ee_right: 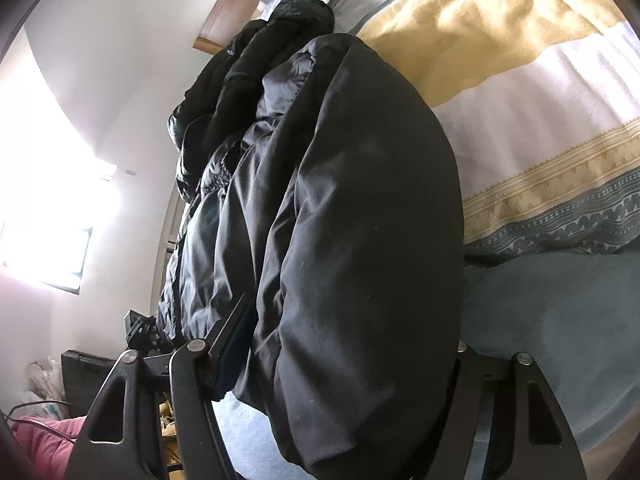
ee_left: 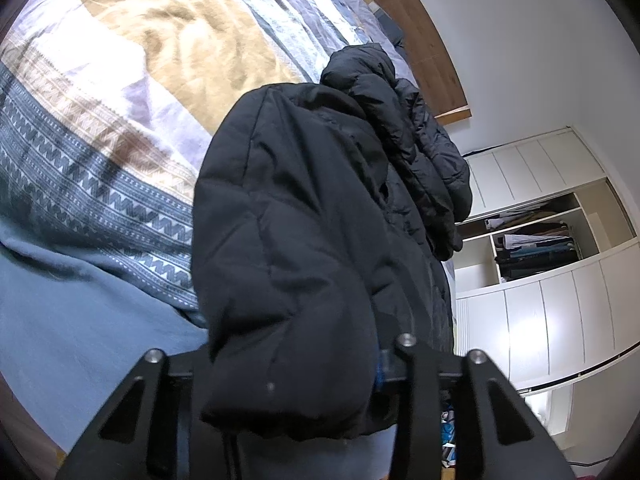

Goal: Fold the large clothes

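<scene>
Black padded jacket (ee_left: pixel 304 240) bunched between both grippers, near bed edge. Left gripper (ee_left: pixel 296 364) jaws pinching hem fold; right gripper (ee_right: pixel 340 356) jaws clamped on thick fold. Judged mid-fold: bulk gathered, sleeve end rumpled, final fold left. Beyond: blue blanket (ee_left: pixel 80 320), patterned duvet (ee_left: pixel 160 40), wooden headboard (ee_left: pixel 420 20), open wardrobe (ee_left: pixel 560 240).

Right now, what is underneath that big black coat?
The black coat lies on a bed with a patterned quilt and a blue blanket showing around it. Whatever lies directly beneath the coat is covered.
</scene>
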Motion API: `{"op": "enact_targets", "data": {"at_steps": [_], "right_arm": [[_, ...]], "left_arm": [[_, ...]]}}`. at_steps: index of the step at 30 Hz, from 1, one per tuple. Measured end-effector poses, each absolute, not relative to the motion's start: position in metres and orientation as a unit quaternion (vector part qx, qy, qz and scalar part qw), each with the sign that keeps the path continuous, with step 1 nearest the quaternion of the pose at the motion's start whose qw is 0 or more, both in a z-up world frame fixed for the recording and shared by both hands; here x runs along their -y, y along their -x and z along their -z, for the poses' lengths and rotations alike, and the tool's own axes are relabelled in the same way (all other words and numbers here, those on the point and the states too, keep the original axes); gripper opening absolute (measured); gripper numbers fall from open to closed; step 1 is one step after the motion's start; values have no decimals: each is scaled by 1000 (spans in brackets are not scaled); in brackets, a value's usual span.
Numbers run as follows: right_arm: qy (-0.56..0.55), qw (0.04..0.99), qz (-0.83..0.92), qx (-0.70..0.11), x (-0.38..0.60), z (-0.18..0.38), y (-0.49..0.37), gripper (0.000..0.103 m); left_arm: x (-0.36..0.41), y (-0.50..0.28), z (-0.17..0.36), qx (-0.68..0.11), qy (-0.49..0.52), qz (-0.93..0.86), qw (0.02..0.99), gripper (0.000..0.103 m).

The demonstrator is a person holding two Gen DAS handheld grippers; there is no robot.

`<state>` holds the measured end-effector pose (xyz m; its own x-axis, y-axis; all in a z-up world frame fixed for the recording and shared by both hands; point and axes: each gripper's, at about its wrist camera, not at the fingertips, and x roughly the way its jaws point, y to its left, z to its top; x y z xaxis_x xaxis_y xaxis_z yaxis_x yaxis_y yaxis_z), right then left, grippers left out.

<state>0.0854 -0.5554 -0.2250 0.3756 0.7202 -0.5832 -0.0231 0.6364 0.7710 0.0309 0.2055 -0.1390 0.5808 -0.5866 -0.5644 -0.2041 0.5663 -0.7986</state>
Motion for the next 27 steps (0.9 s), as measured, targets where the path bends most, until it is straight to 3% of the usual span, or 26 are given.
{"op": "enact_targets", "data": {"at_steps": [1,4,7,16,27], "right_arm": [[-351,751,-251,-500,554,225,-86,46],[-349,749,-264,-496,547,222,-86,32],[-340,755,-271,-491,539,214,-89,25],[-335,775,-293,-449,531,179,-103,18],[-378,793,-332,-342,547,117,-145,18]], "left_arm": [[-205,-31,138,-440,449,127,768,28],[-201,-33,130,-441,439,130,772,20],[-196,-37,118,-437,431,141,776,16],[-180,-56,63,-407,410,182,796,14],[-183,-101,-23,-337,418,227,812,14]]}}
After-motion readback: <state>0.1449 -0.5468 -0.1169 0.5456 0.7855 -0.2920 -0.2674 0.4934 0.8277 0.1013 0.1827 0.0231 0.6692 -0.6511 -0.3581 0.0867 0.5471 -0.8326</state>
